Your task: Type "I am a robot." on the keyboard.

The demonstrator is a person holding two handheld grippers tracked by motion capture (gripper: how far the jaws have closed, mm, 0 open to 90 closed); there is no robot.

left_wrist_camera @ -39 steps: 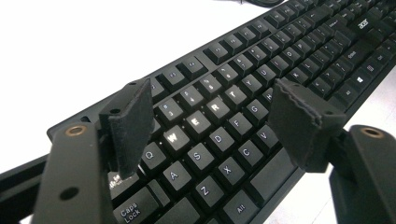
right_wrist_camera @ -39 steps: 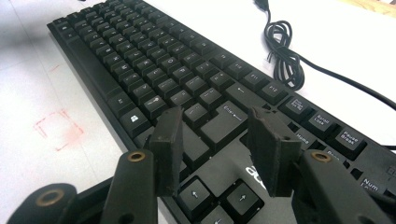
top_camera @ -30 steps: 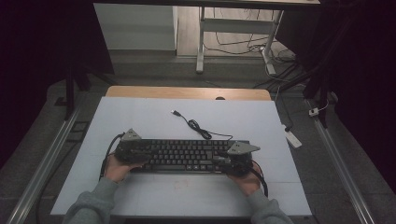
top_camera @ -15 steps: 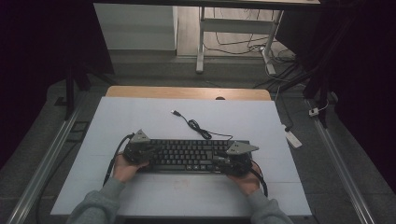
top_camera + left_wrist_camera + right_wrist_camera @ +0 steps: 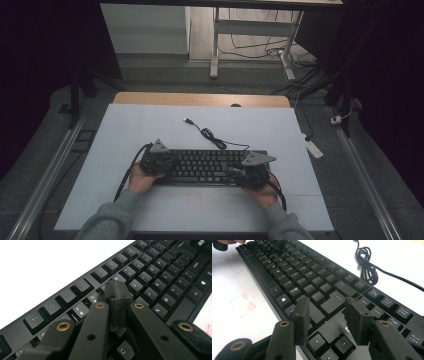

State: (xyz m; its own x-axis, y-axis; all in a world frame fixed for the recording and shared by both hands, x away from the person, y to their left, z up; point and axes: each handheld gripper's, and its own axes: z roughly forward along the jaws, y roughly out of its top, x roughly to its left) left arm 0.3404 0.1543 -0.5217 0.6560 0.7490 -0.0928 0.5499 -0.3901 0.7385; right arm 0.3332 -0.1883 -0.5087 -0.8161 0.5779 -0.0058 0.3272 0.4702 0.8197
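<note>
A black keyboard (image 5: 205, 165) lies across the white table, near its front edge. Its cable (image 5: 207, 134) curls away behind it to a loose USB plug (image 5: 187, 120). My left gripper (image 5: 169, 163) is over the keyboard's left end. In the left gripper view its jaws (image 5: 117, 293) are pressed together, shut and empty, with their tips low over the keys (image 5: 150, 277) below the F-key row. My right gripper (image 5: 235, 173) is at the keyboard's right end. Its jaws (image 5: 327, 307) stand apart, open, above the keys (image 5: 312, 277) by Enter and the arrow keys. The coiled cable (image 5: 367, 267) lies beyond.
The white table top (image 5: 150, 130) has a wooden strip (image 5: 200, 99) along its far edge. A faint reddish mark (image 5: 242, 305) sits on the table in front of the keyboard. A white power strip (image 5: 313, 148) lies on the floor at the right, and metal rails run along both sides.
My left gripper has moved right, from beside the keyboard's left end onto its keys. The right gripper and the keyboard have stayed in place.
</note>
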